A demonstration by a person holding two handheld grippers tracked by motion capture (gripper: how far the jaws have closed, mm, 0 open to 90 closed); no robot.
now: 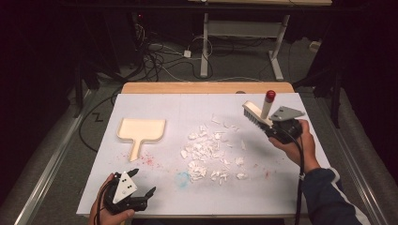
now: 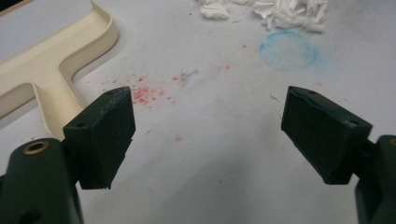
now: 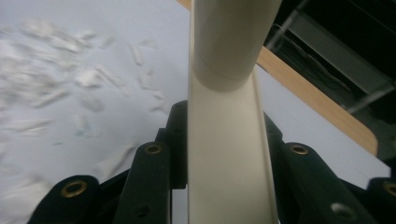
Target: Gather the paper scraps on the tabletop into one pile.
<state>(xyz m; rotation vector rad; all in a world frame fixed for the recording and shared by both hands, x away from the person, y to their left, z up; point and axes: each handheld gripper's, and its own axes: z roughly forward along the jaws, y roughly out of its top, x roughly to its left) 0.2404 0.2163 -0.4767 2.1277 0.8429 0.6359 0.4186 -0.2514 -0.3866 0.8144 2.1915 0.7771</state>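
A cream hand brush [image 1: 257, 114] with dark bristles and a red-tipped handle is held off the table at the right; my right gripper [image 1: 277, 125] is shut on its cream body [image 3: 226, 140]. A pile of white paper scraps [image 1: 209, 151] lies mid-table, left of the brush, and appears blurred in the right gripper view [image 3: 56, 88]. A cream dustpan [image 1: 140, 131] lies flat at the left, its handle toward me [image 2: 51, 70]. My left gripper [image 1: 141, 185] hovers open near the front edge, right of the dustpan handle, with nothing between its jaws [image 2: 208, 135].
The white mat [image 1: 155, 108] covers a wooden table whose far edge [image 1: 206, 87] shows. Red specks [image 2: 147, 93] and a blue ring stain [image 2: 288, 50] mark the mat. Beyond the table are cables and a desk frame [image 1: 205, 47] on the floor.
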